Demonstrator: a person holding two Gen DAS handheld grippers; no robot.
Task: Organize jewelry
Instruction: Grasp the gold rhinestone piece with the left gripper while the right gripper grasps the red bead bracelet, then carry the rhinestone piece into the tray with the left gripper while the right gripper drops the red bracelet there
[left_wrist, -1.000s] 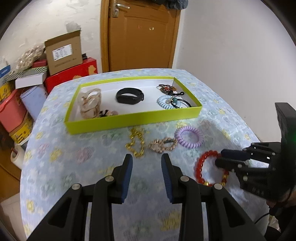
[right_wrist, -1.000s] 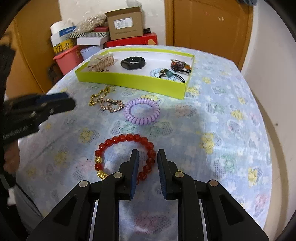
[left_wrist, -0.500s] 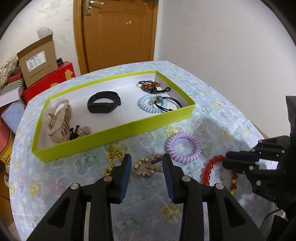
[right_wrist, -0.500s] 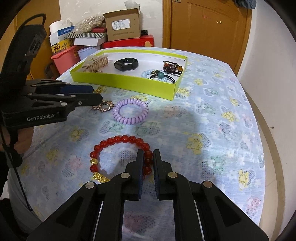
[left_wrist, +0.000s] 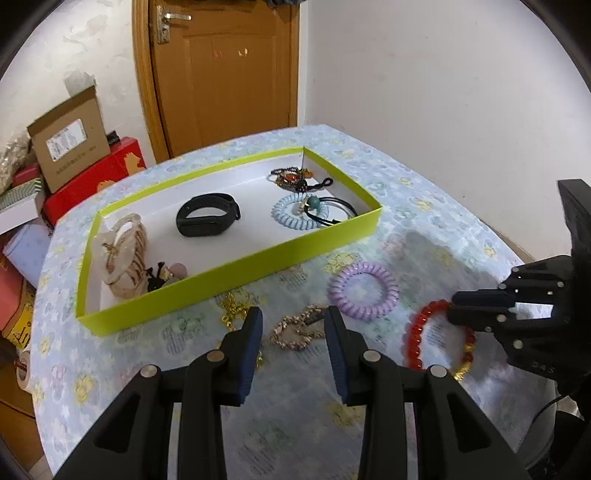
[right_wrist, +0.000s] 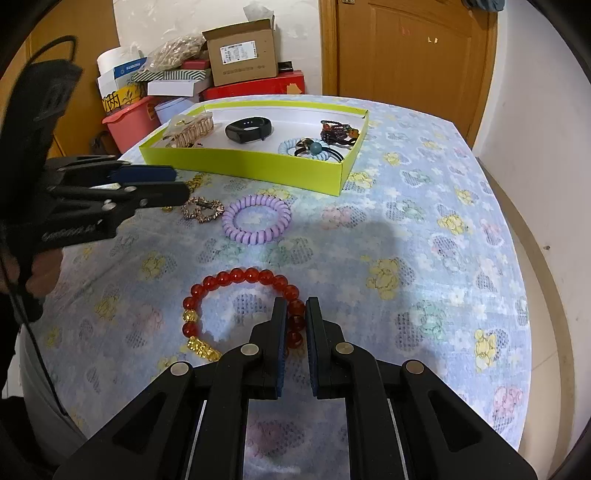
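My right gripper (right_wrist: 295, 308) has its jaws pinched on the red bead bracelet (right_wrist: 236, 277), which lies on the worktop (right_wrist: 424, 221). My left gripper (left_wrist: 293, 317) hangs with jaws apart over a small gold brooch (left_wrist: 297, 328), near the green tray (left_wrist: 229, 269).

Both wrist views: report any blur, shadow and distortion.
Left wrist view: fisheye bends the tablecloth; the gold chain looks smeared; a shadow lies beyond the purple coil tie. Right wrist view: sharp red bead bracelet, left claw slightly soft, dark corners.
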